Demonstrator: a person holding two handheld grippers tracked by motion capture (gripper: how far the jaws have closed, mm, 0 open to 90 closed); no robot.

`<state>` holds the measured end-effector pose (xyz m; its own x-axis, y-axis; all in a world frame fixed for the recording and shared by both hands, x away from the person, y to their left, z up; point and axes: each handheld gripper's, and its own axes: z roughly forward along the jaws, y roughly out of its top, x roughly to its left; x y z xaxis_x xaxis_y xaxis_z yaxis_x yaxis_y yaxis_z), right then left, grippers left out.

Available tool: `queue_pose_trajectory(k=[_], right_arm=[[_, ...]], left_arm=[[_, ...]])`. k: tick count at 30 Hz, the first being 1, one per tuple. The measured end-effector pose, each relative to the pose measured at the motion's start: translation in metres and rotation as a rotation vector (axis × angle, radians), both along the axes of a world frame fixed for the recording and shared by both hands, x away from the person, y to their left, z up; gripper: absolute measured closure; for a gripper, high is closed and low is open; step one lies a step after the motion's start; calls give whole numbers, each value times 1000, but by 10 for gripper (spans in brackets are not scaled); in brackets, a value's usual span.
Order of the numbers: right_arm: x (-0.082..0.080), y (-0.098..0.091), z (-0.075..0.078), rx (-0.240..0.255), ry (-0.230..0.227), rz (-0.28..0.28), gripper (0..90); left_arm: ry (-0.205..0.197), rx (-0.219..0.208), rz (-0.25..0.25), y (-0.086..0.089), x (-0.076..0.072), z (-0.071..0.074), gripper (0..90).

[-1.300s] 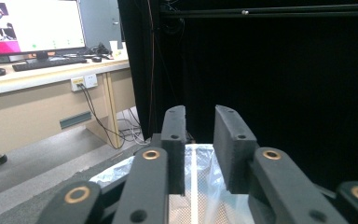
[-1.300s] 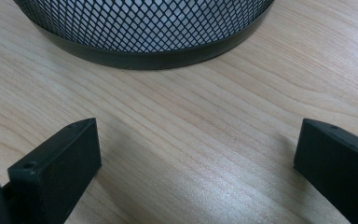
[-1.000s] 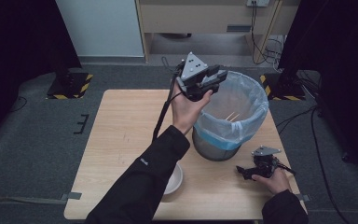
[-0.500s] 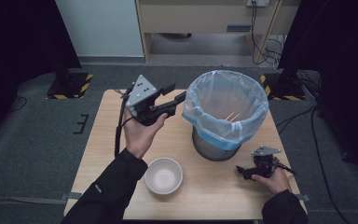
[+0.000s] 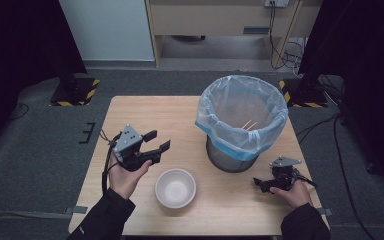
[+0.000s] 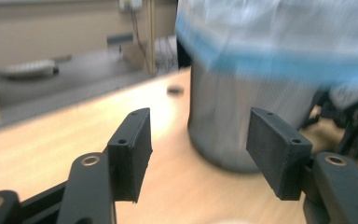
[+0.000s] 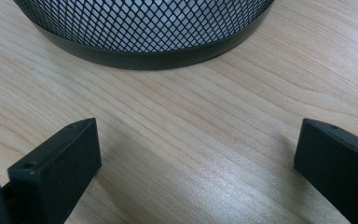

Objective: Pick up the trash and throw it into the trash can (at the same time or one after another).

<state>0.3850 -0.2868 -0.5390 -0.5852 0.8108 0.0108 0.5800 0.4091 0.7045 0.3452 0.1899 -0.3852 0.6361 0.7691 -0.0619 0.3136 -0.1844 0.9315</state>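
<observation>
The white bowl sat empty on the near part of the wooden table, roughly between the two hands and a bit closer to the left one. Nothing was touching it. Just beside it, up and to the left in the high view, the left gripper hung above the tabletop in the person's left hand, pointing toward the bin. Its jaws had just been opening and stood spread with nothing between them; the left gripper view had them framing the bin's wall from a little way off, pretty blurry though.

The bin was a dark mesh wastebasket with a pale blue plastic bag folded over its rim, standing upright on the far right half of the table, a bit beyond and to the right of the bowl. You could make out a couple of thin wooden sticks lying inside the bag.

Over on the near right corner, the right gripper rested low on the table in the right hand, near the foot of the bin but not touching it. In the right gripper view its jaws were wide apart over bare wood, with the mesh base of the bin just ahead of them. Both sleeves were dark, coming in from the bottom edge.
</observation>
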Motion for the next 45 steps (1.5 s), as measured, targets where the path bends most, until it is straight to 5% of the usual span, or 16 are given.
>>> queue_pose_trajectory(k=[10, 22, 31, 45], right_arm=[[0, 0, 0, 0, 0, 0, 8], [0, 0, 0, 0, 0, 0, 8], [0, 0, 0, 0, 0, 1, 7], [0, 0, 0, 0, 0, 1, 7]], left_arm=[[127, 59, 27, 15, -11, -67, 353], [293, 107, 46, 18, -3, -108, 331], [355, 149, -7, 4, 3, -123, 367], [407, 168, -25, 2, 3, -124, 679]])
